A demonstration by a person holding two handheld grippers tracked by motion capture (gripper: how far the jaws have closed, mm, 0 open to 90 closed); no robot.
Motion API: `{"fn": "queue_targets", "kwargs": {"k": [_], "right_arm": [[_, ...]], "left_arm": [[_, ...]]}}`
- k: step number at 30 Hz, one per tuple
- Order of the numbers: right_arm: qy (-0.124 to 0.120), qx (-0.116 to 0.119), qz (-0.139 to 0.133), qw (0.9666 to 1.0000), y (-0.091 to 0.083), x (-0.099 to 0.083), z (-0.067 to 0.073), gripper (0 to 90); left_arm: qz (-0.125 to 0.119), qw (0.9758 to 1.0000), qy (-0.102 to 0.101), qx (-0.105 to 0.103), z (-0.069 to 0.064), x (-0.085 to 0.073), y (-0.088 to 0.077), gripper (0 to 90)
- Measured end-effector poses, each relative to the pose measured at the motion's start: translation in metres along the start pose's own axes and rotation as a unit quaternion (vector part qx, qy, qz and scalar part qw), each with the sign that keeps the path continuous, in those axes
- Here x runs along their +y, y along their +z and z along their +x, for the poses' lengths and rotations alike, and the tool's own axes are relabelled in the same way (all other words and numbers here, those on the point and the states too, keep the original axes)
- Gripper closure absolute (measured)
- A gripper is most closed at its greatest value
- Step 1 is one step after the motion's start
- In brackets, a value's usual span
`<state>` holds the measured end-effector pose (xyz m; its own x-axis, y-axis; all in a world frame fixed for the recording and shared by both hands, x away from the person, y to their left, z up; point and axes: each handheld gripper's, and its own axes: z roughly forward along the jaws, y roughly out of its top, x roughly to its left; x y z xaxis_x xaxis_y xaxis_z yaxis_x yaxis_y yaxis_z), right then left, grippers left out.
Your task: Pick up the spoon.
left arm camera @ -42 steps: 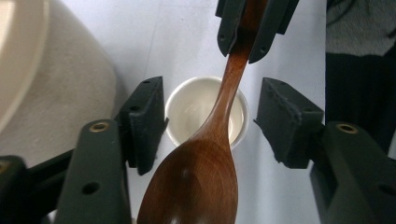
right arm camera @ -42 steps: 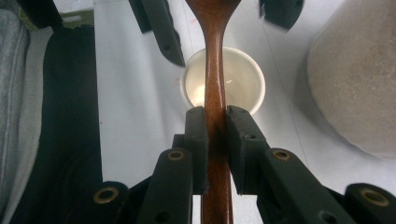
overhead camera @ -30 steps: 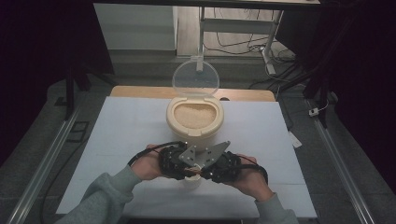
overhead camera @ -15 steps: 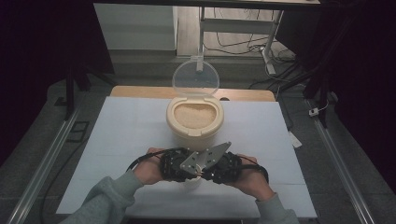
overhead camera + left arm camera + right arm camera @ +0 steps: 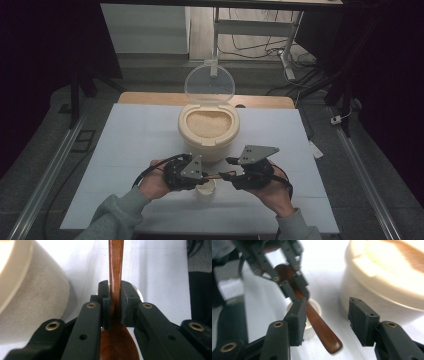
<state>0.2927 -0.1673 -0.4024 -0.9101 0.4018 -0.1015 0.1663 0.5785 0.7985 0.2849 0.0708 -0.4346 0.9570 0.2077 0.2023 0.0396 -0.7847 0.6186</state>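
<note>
Wooden spoon [image 5: 115, 277] sits over the small white cup [image 5: 310, 315], clamped at the neck by the left hand-held gripper [image 5: 115, 303]. Right hand-held gripper [image 5: 325, 315], jaws just opened, straddles the handle without pressing: handover, likely so the left can scoop rice.

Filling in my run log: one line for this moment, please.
left gripper: shut on brown wooden spoon | right gripper: jaws just opened, handle between | small white cup: beneath

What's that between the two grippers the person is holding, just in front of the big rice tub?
A brown wooden spoon bridges them: the left gripper is clamped on its neck, while the right gripper has just opened around its handle. A small white cup sits beneath, shown in the right gripper view.
</note>
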Motion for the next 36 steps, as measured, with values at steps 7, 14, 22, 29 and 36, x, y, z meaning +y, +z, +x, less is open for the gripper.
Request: {"fn": "queue_targets", "kwargs": {"k": [7, 14, 22, 29, 36], "right_arm": [[0.061, -0.047, -0.038, 0.9963, -0.009, -0.008, -0.007, 43.1], [0.124, -0.079, -0.077, 0.9861, -0.015, -0.015, -0.007, 37.6], [0.172, -0.108, -0.107, 0.9732, -0.015, -0.021, -0.005, 31.8], [0.193, -0.1, -0.113, 0.9695, -0.007, -0.024, -0.005, 29.5], [0.196, -0.078, -0.117, 0.9705, 0.003, -0.021, 0.002, 28.7]], "left_arm": [[-0.027, 0.9992, -0.022, 0.021, 0.002, -0.006, -0.006, 79.3], [-0.052, 0.9969, -0.035, 0.048, -0.001, -0.007, -0.009, 79.3], [-0.078, 0.9925, -0.052, 0.078, 0.0, -0.008, -0.012, 79.3], [-0.093, 0.9892, -0.06, 0.096, 0.0, -0.009, -0.014, 79.3], [-0.096, 0.9879, -0.063, 0.105, -0.003, -0.007, -0.01, 79.3]]}}
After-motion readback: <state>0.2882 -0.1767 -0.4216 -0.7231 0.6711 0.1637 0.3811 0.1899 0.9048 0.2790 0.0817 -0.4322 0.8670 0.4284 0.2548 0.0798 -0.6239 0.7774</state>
